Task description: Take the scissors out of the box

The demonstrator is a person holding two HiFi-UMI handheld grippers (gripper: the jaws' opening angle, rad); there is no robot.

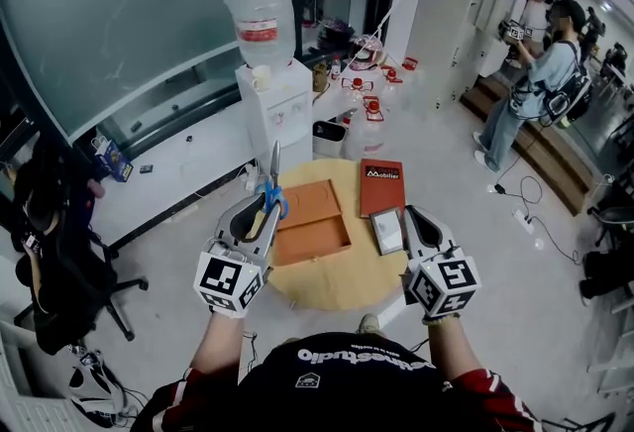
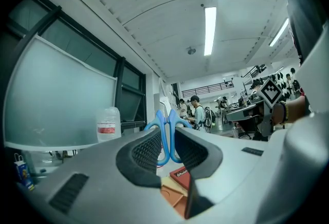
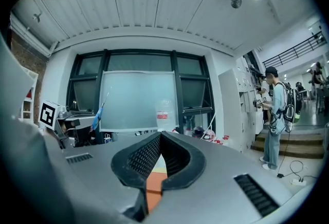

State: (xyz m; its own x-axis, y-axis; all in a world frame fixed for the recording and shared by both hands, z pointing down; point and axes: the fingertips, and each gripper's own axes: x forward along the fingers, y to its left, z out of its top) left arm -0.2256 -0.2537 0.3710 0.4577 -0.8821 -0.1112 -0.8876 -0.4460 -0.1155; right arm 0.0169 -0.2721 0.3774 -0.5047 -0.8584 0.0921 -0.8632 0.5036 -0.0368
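The blue-handled scissors (image 1: 272, 190) stand blades up in my left gripper (image 1: 265, 209), raised over the left rim of the round wooden table (image 1: 337, 286). In the left gripper view the pads (image 2: 146, 150) press on the blue handle loops (image 2: 167, 128), so that gripper (image 2: 168, 140) is shut on them. The open orange box (image 1: 312, 222) lies on the table right of that gripper, with its red lid (image 1: 381, 185) beside it. My right gripper (image 1: 410, 216) hovers at the table's right side, its jaws (image 3: 160, 134) closed tip to tip on nothing.
A small grey tray (image 1: 387, 230) lies by the right gripper. Behind the table stands a water dispenser (image 1: 269, 93) with a bin (image 1: 329, 138). A black office chair (image 1: 54, 252) is at the left. People stand at the far right (image 1: 540, 73), with cables on the floor.
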